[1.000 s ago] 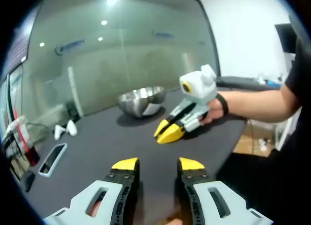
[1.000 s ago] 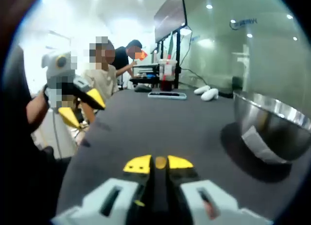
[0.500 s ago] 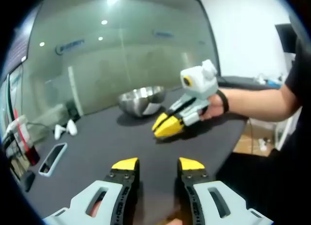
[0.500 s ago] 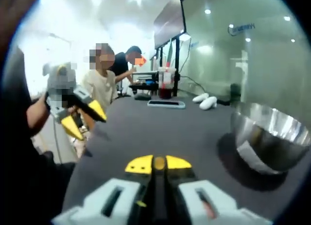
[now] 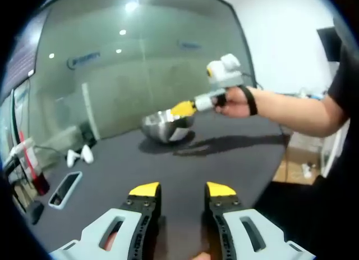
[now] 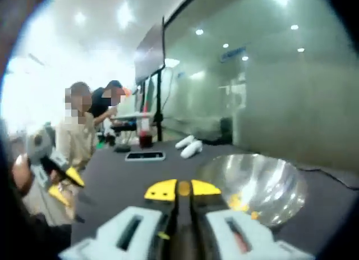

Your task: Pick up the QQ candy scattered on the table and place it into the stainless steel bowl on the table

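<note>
Here the right gripper (image 6: 183,188), clenched on a candy (image 6: 183,187), hangs just beside the bowl (image 6: 263,184).

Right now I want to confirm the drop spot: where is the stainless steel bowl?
In the right gripper view the stainless steel bowl sits on the dark table, just right of the right gripper, with yellow candies inside.

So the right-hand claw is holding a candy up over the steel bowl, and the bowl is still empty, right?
Not empty: the right gripper view shows yellow candies already lying inside the steel bowl. The rest holds: the right gripper is shut on a candy above it.
</note>
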Demonstrator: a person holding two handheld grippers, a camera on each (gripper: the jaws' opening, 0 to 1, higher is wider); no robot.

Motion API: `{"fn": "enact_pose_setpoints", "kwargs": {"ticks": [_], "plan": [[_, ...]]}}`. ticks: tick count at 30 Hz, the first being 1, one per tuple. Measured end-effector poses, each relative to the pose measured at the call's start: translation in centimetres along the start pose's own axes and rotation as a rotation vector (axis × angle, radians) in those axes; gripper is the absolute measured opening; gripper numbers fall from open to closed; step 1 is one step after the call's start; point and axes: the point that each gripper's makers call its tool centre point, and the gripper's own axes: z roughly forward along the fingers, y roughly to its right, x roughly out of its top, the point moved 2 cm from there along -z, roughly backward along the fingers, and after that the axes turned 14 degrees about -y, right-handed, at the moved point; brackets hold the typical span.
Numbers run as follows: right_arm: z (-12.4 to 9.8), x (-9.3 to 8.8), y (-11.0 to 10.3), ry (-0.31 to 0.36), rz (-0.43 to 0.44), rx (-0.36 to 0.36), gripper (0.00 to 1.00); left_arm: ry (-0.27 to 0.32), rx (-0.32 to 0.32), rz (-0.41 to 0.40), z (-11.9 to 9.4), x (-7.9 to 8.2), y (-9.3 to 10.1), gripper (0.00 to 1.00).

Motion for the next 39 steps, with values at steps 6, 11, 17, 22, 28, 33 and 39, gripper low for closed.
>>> {"fn": "enact_pose_setpoints", "kwargs": {"ticks": [6, 11, 17, 22, 28, 33, 39], "plan": [[0.0, 0.3, 5.1, 0.000, 0.037, -0.211, 0.09, 0.010, 0.014, -0.020, -0.1, 0.0, -0.4, 0.33], [0.0, -0.7, 8.4, -0.067, -0.032, -0.365, 0.09, 0.014, 0.014, -0.019, -0.1, 0.2, -0.4, 0.32], [0.8, -0.6, 9.2, -0.046, 0.022, -0.360, 0.10, 0.012, 0.016, -0.016, -0.1, 0.2, -0.5, 0.32], [0.8, -1.4, 9.6, -0.069, 0.061, -0.352, 0.20, 0.032, 0.024, -0.012, -0.2, 0.7, -0.5, 0.32], [-0.1, -1.3, 9.3, -0.062, 0.068, -0.340, 0.20, 0.036, 0.038, -0.024, -0.2, 0.9, -1.0, 0.32], [-1.2, -1.6, 8.5, -0.051, 0.079, -0.317, 0.20, 0.039, 0.033, -0.019, -0.1, 1.1, -0.8, 0.32], [-3.7, -2.4, 6.6, -0.020, 0.090, -0.244, 0.20, 0.041, 0.027, -0.019, 0.1, 1.1, -0.7, 0.32]]}}
